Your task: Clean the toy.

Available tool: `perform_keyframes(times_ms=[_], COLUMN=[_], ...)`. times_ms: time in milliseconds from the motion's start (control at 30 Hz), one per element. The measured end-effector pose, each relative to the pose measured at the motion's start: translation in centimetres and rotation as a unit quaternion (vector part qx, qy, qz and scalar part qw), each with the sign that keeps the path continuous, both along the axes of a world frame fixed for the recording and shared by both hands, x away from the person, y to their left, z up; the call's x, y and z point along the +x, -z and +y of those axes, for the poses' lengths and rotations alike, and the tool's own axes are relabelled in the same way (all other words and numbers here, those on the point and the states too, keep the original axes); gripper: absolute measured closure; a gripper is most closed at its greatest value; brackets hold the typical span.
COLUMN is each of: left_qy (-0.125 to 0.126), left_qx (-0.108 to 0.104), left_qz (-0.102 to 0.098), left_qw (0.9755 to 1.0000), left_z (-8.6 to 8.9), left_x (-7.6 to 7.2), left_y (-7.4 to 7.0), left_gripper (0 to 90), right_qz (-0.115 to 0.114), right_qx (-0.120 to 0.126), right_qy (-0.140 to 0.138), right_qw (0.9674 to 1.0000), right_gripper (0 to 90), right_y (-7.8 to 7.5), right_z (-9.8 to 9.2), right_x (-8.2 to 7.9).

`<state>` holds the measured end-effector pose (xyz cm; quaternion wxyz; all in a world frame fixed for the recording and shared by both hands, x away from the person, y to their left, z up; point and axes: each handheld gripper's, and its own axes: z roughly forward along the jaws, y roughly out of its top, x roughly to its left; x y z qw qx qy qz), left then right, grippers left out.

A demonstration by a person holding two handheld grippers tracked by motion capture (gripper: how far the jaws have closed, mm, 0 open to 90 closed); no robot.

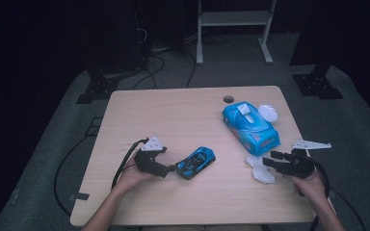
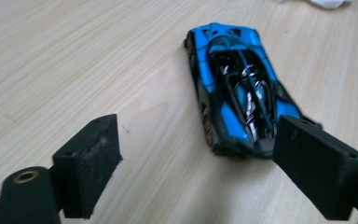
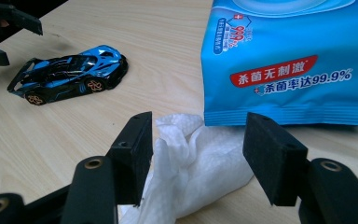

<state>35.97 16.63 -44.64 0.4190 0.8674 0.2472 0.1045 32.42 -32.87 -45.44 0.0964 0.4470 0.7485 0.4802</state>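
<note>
left tongs (image 2: 196, 158) level, agape behind toy car (image 2: 235, 88), right tongs (image 3: 196, 154) agape over wipe (image 3: 193, 163)

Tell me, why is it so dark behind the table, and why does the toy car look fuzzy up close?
High view: light falls on the table alone, so the room behind goes black. Left gripper view: the toy car is soft and slightly blurred, with white glare on its roof. Right gripper view: the wipes pack print is sharp; the crumpled wipe looks bright.

A dim lab or studio: a bare wooden table (image 1: 183, 115), black stand feet (image 1: 316, 84), floor cables (image 1: 164, 65).
</note>
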Motion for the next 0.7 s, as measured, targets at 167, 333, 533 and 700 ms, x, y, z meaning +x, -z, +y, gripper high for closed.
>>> perform_keyframes(times_ms=[167, 333, 533, 700], left_qy=[-0.01, -0.017, -0.025, -0.034], left_qx=[0.006, 0.007, 0.008, 0.013], left_qz=[-0.004, -0.005, -0.01, -0.014], left_qw=[0.9999, 0.9998, 0.9996, 0.9992], left_z=[1.0, 2.1, 2.7, 3.6], left_x=[-0.4, -0.6, -1.0, -1.3], left_y=[0.1, 0.2, 0.3, 0.6], left_gripper=[11.6, 11.2, 10.9, 10.9], right_qz=[0.0, 0.002, 0.007, 0.006], right_qx=[0.004, 0.003, 0.002, 0.001], right_qy=[0.001, 0.002, 0.004, 0.004], right_qw=[1.0, 1.0, 1.0, 1.0], right_gripper=[40.6, 40.3, 39.8, 39.7], right_y=[0.0, 0.0, 0.1, 0.1], right_z=[-0.2, -0.2, -0.2, -0.2], right_x=[0.0, 0.0, 0.1, 0.1])
